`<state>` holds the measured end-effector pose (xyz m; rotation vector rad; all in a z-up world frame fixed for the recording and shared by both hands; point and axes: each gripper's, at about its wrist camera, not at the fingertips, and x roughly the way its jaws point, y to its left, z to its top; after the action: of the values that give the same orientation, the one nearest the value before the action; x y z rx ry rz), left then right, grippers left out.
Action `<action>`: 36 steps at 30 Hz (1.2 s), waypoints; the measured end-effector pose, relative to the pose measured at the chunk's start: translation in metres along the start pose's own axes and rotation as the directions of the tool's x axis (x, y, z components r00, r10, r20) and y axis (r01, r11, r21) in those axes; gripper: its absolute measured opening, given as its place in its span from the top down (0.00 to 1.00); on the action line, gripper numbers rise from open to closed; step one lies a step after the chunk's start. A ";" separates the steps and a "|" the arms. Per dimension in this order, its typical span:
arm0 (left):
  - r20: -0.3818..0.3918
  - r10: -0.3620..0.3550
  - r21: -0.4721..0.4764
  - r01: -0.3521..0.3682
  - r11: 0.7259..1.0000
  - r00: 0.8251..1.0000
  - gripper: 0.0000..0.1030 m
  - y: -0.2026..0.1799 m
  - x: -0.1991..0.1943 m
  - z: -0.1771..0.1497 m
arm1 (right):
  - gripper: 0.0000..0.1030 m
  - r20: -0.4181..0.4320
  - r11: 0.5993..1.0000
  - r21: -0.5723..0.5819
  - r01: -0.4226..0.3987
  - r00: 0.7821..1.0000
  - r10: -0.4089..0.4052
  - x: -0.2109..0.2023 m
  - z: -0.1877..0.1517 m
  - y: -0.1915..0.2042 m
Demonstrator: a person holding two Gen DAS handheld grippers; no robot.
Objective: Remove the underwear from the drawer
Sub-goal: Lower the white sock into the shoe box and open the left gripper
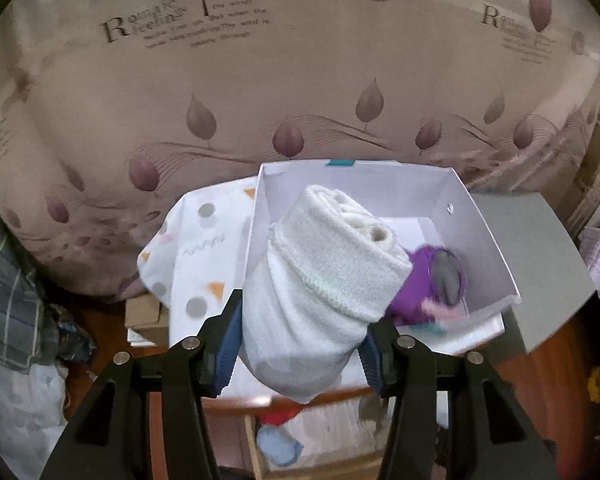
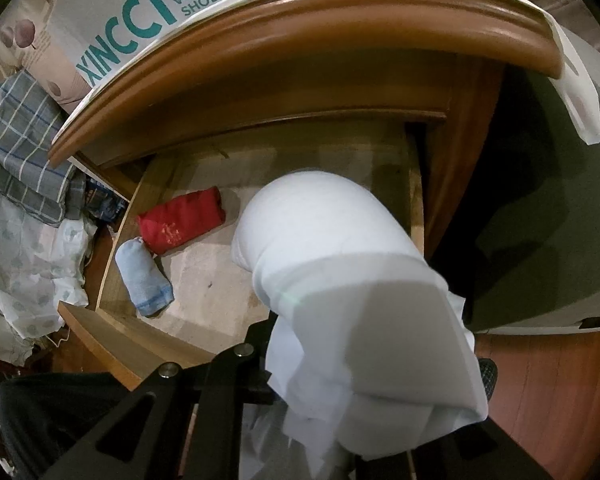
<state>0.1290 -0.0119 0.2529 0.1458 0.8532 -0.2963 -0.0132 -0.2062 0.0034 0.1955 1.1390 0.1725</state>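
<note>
Straight ahead of the left fingers (image 1: 226, 340), a white shoe box (image 1: 480, 240) sits open, its grey lid (image 1: 540, 264) off to the right. Left of the fingertips lies a spotted white cloth (image 1: 196, 256), with plaid fabric (image 1: 8, 280) far left. Beyond it all is leaf-print fabric (image 1: 260, 92).

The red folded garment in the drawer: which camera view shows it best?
The right wrist view: the red folded garment lies whole and unobstructed on the drawer floor, beside a light blue roll. The left wrist view shows only a small red edge below the held white roll.
</note>
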 end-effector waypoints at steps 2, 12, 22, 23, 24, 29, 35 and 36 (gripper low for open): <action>-0.022 -0.005 -0.010 0.005 1.000 1.000 0.54 -0.002 0.018 0.011 | 0.89 -0.003 1.000 0.006 -0.003 1.000 0.003 0.001 0.000 -0.001; -0.121 0.066 -0.015 -0.068 0.998 0.990 0.54 -0.005 0.097 0.028 | 0.89 -0.017 1.000 0.019 -0.018 1.000 0.018 0.004 0.001 -0.001; -0.177 0.065 -0.052 -0.075 0.996 0.982 0.52 0.003 0.129 0.010 | 0.89 -0.027 1.000 0.008 -0.021 0.999 0.021 0.008 0.000 0.003; -0.178 0.063 -0.051 -0.073 0.996 0.982 0.51 0.002 0.130 0.009 | 0.89 -0.026 1.000 0.006 -0.021 0.999 0.021 0.008 0.000 0.003; -0.176 0.070 -0.049 -0.080 0.996 0.982 0.51 0.002 0.130 0.008 | 0.89 -0.026 1.000 0.006 -0.020 0.999 0.020 0.008 0.000 0.003; -0.165 0.081 -0.048 -0.090 0.995 0.983 0.45 -0.001 0.126 0.007 | 0.89 -0.025 1.000 0.004 -0.018 1.000 0.019 0.008 -0.001 0.004; -0.144 0.093 -0.037 -0.099 0.994 0.985 0.38 -0.005 0.117 0.004 | 0.89 -0.010 1.000 -0.006 -0.012 1.000 0.011 0.006 -0.003 0.006; -0.134 0.089 -0.035 -0.095 0.995 0.987 0.38 -0.006 0.114 0.004 | 0.89 -0.006 1.000 -0.009 -0.011 1.000 0.011 0.005 -0.003 0.006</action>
<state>0.2001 -0.0412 0.1691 0.1673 0.9801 -0.1835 -0.0141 -0.1995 -0.0003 0.1932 1.1433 0.1882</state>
